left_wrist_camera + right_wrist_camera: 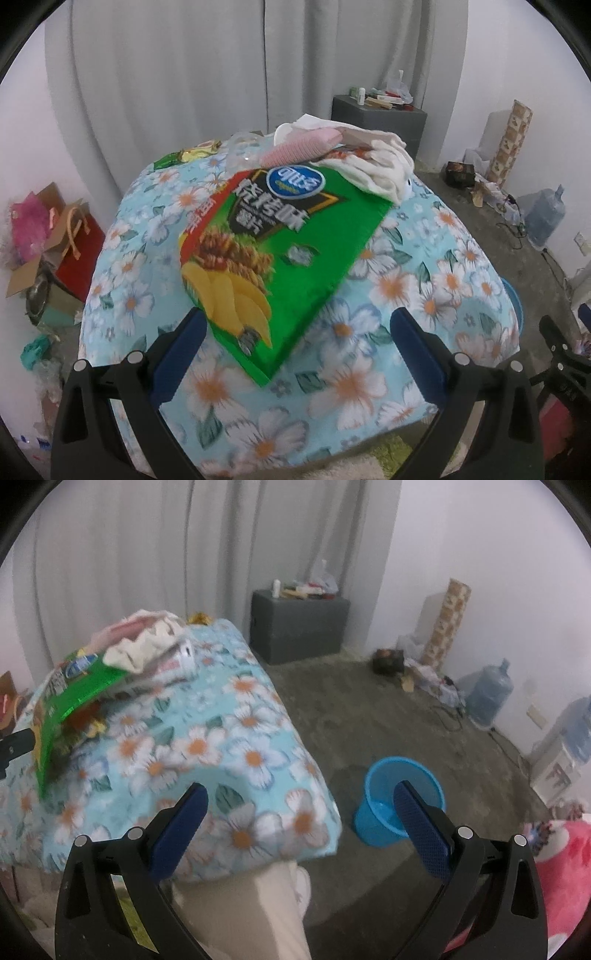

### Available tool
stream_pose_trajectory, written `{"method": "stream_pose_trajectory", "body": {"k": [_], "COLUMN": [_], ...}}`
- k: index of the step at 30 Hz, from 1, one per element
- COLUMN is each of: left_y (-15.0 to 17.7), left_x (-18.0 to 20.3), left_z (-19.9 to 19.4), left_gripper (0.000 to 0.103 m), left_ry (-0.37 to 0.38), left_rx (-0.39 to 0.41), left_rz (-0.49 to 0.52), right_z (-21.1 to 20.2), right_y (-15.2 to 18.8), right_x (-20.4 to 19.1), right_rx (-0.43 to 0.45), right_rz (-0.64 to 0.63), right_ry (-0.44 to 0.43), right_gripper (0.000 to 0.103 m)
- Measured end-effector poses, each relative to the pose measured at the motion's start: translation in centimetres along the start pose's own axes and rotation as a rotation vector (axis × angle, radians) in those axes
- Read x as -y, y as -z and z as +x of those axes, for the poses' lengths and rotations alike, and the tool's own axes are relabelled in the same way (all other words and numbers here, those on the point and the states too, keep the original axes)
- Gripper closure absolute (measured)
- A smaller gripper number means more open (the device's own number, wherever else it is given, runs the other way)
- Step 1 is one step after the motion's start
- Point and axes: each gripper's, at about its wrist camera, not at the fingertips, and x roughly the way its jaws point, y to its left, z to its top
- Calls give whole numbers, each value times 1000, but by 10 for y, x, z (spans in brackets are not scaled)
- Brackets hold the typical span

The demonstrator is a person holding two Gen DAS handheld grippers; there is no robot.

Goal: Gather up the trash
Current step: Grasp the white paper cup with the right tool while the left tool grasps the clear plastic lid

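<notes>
Landmark: table with the floral cloth (424, 280), light blue with white and orange flowers; all places below are relative to it.

Left gripper (297, 334): fingers spread wide, blue pads (181, 354) either side of the near corner of the green snack box (291, 258); the left pad sits just beside the box's near-left edge, cannot tell if it touches; the right pad is clear of the box, only cloth under it; nothing clamped.

Green snack box: lies flat near the middle of the table, long axis running from the near-left to the far-right; printed face up, chips and grain picture, blue oval logo at the far end; in the right wrist view it shows as a green foil-looking slab (85, 698) at the left side of the table, blurred.

On the box's far end: a heap of white cloth (373, 166) and a pink ribbed piece (299, 146), overlapping its far corner; candy wrappers (184, 155), gold and green, at the table's far-left edge.

Right gripper (301, 805): fingers wide apart, holding nothing; it hangs off the table's right corner, left pad over the cloth edge, right pad in front of the blue bin (399, 801).

Blue bin: on the concrete floor to the right of the table, upright, open mouth up, apart from the cloth.

Beyond the table: grey cabinet (299, 626) against the curtain, clutter on top; water jug (489, 692) by the right wall.
</notes>
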Motion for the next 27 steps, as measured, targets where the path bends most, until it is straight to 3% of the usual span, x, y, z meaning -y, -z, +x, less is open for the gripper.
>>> {"method": "stream_pose_trajectory", "body": {"k": [5,8,12,16,19,23,26,27], "left_y": [-28,-50,-94,-140,-174,-208,-218,-221], "left_x": [-34,-63,-93,-114,-126,-134,-139,-141], "left_z": [6,8,24,48,74,123,159,175], "left_gripper": [5,5,6,6,6,11,24,33], "left_ry": [100,190,223,296,308,318,305,311], "left_rx": [37,83,74,56,22,-54,-124,-157], "left_rz": [-73,-175,-262,-286,-315,-334,-374,-388], "right_z": [13,19,24,27,32,63,104,117], "right_y": [-15,-26,-47,-85,-122,-186,-239,-250], "right_x": [-4,-3,-1,-4,-4,-11,-27,-35], "right_rx": [14,27,95,162,199,134,15,-24], "right_rz": [-9,-16,-61,-80,-62,7,50,54], "right_ry": [-49,-82,-112,-165,-273,-514,-694,-728], "right_gripper": [7,7,7,7,7,7,13,16]}}
